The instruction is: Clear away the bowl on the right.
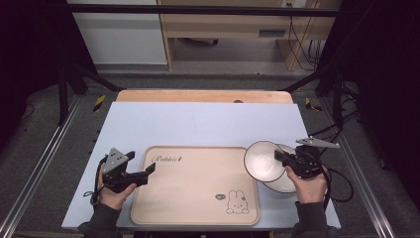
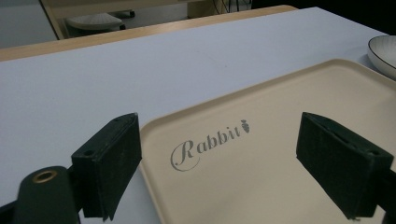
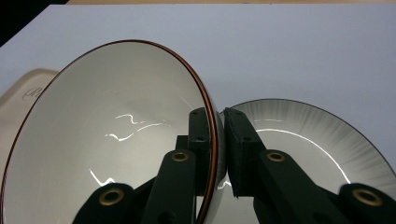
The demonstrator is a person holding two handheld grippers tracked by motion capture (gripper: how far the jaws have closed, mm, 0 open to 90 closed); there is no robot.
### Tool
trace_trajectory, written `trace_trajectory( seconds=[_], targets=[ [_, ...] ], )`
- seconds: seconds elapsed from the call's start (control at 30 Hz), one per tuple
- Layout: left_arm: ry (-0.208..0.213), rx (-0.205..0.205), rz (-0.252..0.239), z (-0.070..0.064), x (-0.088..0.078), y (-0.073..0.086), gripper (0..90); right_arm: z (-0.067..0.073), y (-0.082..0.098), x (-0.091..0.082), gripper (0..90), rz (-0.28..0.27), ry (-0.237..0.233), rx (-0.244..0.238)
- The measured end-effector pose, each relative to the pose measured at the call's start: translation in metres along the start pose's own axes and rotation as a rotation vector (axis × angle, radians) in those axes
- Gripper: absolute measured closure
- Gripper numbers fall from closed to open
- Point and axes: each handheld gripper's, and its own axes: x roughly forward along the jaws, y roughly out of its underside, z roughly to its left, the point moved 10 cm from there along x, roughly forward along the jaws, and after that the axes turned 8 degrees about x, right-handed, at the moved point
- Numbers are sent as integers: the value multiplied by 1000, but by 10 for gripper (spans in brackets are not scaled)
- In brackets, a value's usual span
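High view: a beige serving tray (image 1: 195, 191) is being shown lying flat on a pale blue table cover (image 1: 198, 124), with a wooden table edge (image 1: 203, 95) visible at the far side. A "Rabbit" inscription (image 1: 167, 159) is printed at the tray's far left corner and a small rabbit drawing (image 1: 237, 203) near its near right corner.

At the left, the left gripper (image 1: 150, 169) is being held by the person's left hand (image 1: 115, 194) just beside the tray's left edge, its tips reaching over the rim. In the left gripper view, the jaws are being kept wide apart with nothing between them; the tray corner with the inscription (image 2: 205, 147) is seen between them, and the rim of a bowl (image 2: 383, 53) is seen at the far right.

At the right, the right gripper (image 1: 279, 157) is being held by the right hand (image 1: 309, 186). A white bowl with a brown rim (image 1: 263, 160) is being gripped by it and is being held tilted, almost on edge, over the tray's right edge. In the right gripper view, the jaws are closed on the rim of this bowl (image 3: 112, 135), one jaw inside and one outside. A second bowl with a dark rim (image 3: 308, 135) is lying on the table cover just behind, beside the tray; whether the two bowls are touching cannot be told.
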Motion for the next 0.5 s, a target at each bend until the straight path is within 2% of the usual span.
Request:
trace_trajectory(
  seconds=[0.5],
  targets=[
    [3, 5, 1, -1, 0, 0, 136, 26, -2, 6, 818, 9, -51, -43]
  ],
)
